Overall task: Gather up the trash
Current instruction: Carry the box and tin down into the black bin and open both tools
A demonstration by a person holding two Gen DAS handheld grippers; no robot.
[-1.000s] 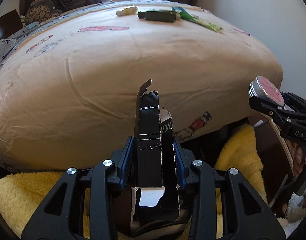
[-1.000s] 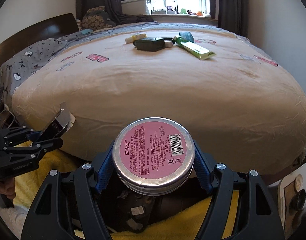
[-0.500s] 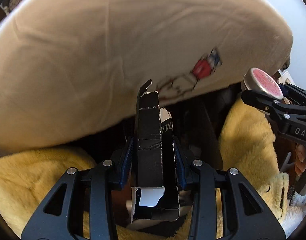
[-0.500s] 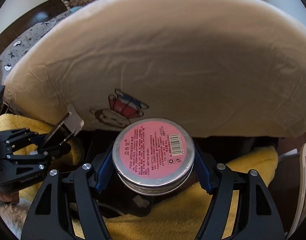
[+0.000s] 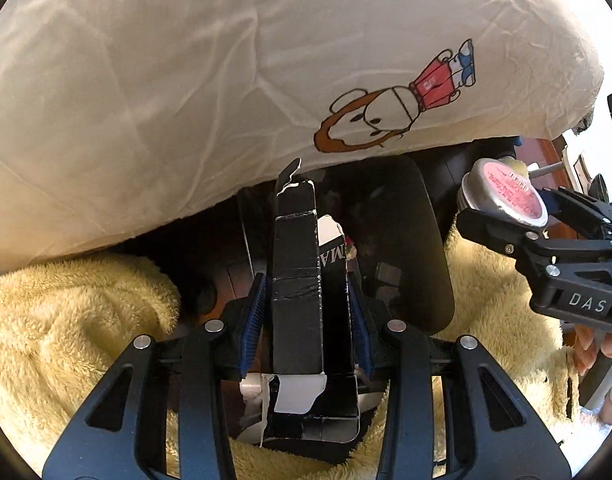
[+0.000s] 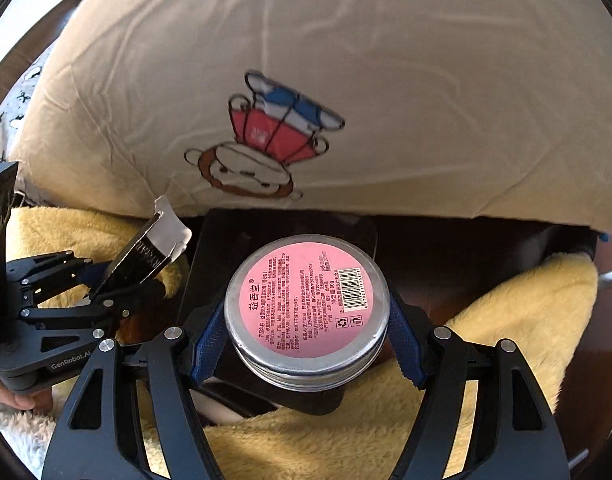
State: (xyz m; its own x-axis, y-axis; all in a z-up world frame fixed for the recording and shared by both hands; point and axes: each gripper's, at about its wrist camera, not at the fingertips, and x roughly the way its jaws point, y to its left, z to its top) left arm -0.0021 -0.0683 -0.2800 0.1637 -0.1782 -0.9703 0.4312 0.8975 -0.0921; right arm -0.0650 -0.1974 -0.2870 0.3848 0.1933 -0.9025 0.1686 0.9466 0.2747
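Observation:
My left gripper (image 5: 306,300) is shut on a torn black cardboard box (image 5: 298,280), held upright between the blue pads. It also shows in the right wrist view (image 6: 146,260) at the left. My right gripper (image 6: 306,320) is shut on a round metal tin with a pink label (image 6: 306,300). The tin also shows in the left wrist view (image 5: 506,196) at the right. Both grippers hang over a dark bin with a black liner (image 5: 418,240), which stands below the bed's edge (image 6: 210,248).
A cream bedspread with a cartoon print (image 5: 186,80) overhangs the bin (image 6: 346,60). A yellow fleece blanket (image 5: 66,320) lies on both sides of the bin (image 6: 526,320). Dark wooden floor (image 6: 466,248) shows under the bed.
Both grippers have tilted downward and lowered from the bed top to the dark bin at its foot. The bed top and its items have left view. Both grips are unchanged.

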